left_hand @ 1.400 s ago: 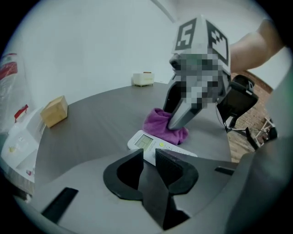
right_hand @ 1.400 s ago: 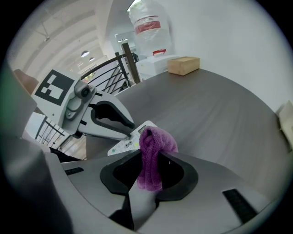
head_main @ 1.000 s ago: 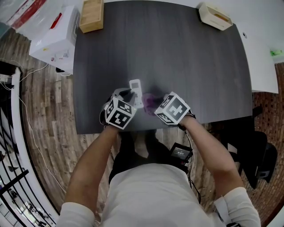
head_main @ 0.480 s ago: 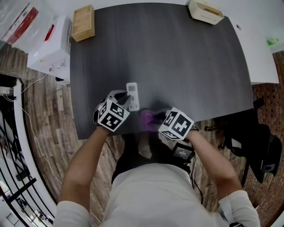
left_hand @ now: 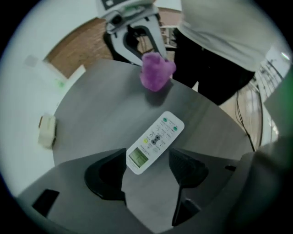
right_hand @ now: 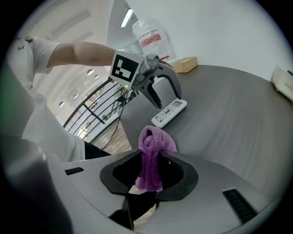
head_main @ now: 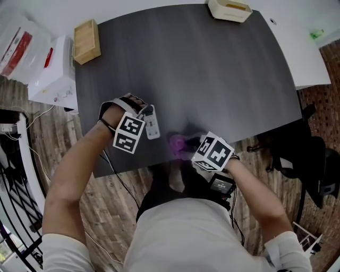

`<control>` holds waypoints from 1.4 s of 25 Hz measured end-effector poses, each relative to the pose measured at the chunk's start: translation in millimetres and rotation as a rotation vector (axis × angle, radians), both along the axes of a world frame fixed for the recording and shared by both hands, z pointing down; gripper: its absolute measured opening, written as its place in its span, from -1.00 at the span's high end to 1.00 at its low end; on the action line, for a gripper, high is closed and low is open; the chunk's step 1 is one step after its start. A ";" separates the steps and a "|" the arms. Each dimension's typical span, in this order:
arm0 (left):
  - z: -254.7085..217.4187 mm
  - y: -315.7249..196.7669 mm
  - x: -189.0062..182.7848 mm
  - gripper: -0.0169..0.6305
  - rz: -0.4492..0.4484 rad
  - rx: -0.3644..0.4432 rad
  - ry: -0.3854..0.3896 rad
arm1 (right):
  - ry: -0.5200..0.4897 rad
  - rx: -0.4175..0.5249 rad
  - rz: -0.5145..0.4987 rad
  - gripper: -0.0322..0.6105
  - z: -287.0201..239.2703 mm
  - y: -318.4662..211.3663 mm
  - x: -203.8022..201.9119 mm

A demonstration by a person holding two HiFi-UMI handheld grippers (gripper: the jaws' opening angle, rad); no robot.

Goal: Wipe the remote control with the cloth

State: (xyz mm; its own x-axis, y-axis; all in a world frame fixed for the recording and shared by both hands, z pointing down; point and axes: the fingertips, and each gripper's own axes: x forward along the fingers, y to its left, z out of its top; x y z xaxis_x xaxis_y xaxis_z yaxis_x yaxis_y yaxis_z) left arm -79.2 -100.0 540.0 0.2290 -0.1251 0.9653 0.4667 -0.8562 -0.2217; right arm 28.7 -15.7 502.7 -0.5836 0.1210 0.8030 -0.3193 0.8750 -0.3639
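Charcoal-grey table (head_main: 212,69) carries a wooden box (head_main: 86,41) at its far left corner and a cream box (head_main: 229,9) at its far edge, toward the right corner, while a white carton (head_main: 53,74) stands just off the left edge. A person leans over the near edge with a two-jaw tool in each hand. The left gripper (left_hand: 149,157) points steeply down near the near left corner; its jaws, which have just been opening, stand apart with clear gaps on both sides. The display end of the white remote control (left_hand: 155,141) lies between them, flat on the table with its buttons up and not pressed by either pad. The right gripper (right_hand: 150,176) is at the near edge, just right of the remote, its jaws clamped on a bunched purple cloth (right_hand: 153,155). The cloth's free end sticks up beyond the jaws, close to the remote but not touching it.
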 end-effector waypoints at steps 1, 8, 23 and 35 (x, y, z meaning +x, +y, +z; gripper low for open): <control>4.4 1.3 3.6 0.11 0.071 0.001 -0.041 | 0.001 -0.001 0.005 0.57 0.7 1.2 2.6; 25.3 14.5 23.5 0.06 0.118 -0.111 -0.153 | -0.002 -0.018 0.034 0.57 5.6 9.1 14.4; 15.4 47.8 0.4 0.06 -1.022 -0.471 0.152 | 0.057 0.049 0.177 0.57 28.1 -30.0 -19.0; 8.1 73.8 23.3 0.06 -1.414 -0.797 0.491 | 0.068 0.162 0.185 0.57 31.7 -68.3 -60.3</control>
State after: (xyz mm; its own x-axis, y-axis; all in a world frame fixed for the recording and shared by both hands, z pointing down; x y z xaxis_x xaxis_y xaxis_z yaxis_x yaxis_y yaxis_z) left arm -55.9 -26.3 548.1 0.6469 -0.0325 0.7619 -0.6810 -0.4741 0.5580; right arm -31.6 -84.0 534.4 -0.5276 -0.1159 0.8416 -0.4983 0.8446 -0.1960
